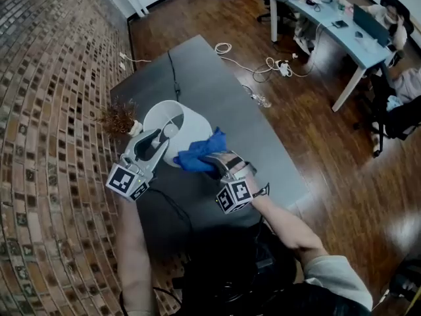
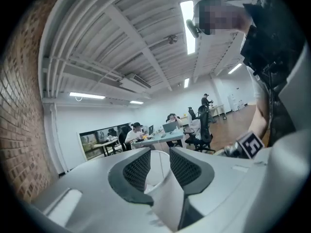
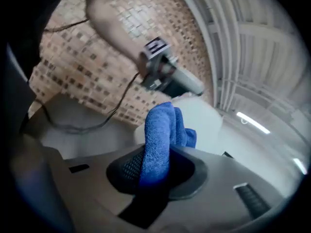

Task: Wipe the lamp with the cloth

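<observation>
Inspection found the white lamp (image 1: 176,125) near the centre of the head view, standing on a dark grey bench (image 1: 217,91) with its open shade top facing the camera. The left gripper (image 1: 160,137) reached in at the shade's lower left. Its tongs stood partly apart astride the shade wall, and the left gripper view showed the wall lying against the jaw on the picture's right, with a gap to the other jaw. The right gripper (image 1: 214,164) had its tongs clamped tight on the blue cloth (image 1: 200,153). The bunched free end of the cloth lay against the shade's lower right side and covered that part of it. A tuft of dried brown plant (image 1: 120,117) stood just beside the shade at centre left, close to the left gripper. A black cable (image 1: 172,71) ran from the lamp towards the bench's upper edge. A brick wall (image 1: 46,110) filled the left of the frame. On the wooden floor (image 1: 316,143), at upper centre, lay a coiled white cable (image 1: 223,47) and a power strip (image 1: 284,68), well apart from the lamp. At upper right stood a pale office bench (image 1: 342,35), with a seated person (image 1: 395,18) beside it.
</observation>
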The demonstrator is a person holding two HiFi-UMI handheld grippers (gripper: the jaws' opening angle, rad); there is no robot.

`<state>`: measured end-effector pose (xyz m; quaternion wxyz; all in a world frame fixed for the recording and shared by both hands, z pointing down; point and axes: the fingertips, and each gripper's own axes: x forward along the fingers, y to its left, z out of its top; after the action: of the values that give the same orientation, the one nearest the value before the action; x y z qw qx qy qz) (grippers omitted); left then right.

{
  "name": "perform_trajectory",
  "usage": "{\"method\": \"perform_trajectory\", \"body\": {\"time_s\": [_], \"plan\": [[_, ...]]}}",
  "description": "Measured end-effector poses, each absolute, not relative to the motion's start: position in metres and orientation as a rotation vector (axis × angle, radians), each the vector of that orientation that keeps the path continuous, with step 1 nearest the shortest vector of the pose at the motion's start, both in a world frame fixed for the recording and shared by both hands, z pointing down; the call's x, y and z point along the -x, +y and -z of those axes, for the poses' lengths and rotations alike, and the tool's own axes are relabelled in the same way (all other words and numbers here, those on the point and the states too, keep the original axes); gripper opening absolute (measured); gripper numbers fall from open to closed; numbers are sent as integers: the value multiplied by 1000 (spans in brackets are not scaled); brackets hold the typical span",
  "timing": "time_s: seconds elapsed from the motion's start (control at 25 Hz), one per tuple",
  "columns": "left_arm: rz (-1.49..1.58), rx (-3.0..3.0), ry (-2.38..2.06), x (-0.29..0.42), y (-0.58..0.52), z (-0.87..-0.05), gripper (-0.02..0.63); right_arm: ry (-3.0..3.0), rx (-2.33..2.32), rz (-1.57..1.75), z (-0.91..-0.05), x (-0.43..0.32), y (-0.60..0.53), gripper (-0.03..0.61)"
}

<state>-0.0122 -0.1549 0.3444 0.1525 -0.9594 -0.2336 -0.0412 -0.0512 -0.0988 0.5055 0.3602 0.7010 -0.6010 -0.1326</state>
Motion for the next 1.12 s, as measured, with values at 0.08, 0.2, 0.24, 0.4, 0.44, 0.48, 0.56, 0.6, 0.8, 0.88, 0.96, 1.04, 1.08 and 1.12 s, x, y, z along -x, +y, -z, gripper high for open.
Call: {"method": "perform_trajectory", "body": {"time_s": [0.08,0.2,0.24,0.4,0.44,0.48,0.56,0.6,0.8,0.88,0.96,1.04,1.08,1.12], "plan": [[116,2778,-694,10,-151,-341,130,-1542,-1709,228,-556,64,-84,92],[131,2836,-743,9,-153,-337,118,-1506,-1776,255,-520,69,-77,92],[139,2856,-767,9,-155,-336,126,-1465,-1823,328,-486,67,-80,92],[137,3011,-877,7,-166,-326,69,-1203,-1965,596,-367,49,-104,92],[133,3031,-890,7,-168,-324,69,-1152,-1955,612,-362,46,-115,92],[128,3043,-896,7,-169,-324,69,-1117,-1927,613,-367,45,-125,92],[121,3043,-898,6,-170,-324,69,-1083,-1854,610,-394,54,-140,92],[119,3035,-904,6,-168,-324,69,-1082,-1809,602,-412,63,-143,92],[87,2985,-964,6,-162,-323,69,-1183,-1595,393,-525,101,-147,92],[90,2980,-1003,7,-162,-323,70,-1203,-1578,342,-529,110,-142,92],[127,2952,-1057,8,-162,-326,69,-1188,-1632,363,-500,114,-143,92],[194,2910,-1104,8,-164,-329,67,-1098,-1700,462,-448,110,-155,92],[226,2888,-1120,9,-164,-330,67,-1031,-1724,514,-422,105,-163,92],[249,2869,-1131,8,-165,-331,67,-967,-1737,549,-404,99,-170,92]]}}
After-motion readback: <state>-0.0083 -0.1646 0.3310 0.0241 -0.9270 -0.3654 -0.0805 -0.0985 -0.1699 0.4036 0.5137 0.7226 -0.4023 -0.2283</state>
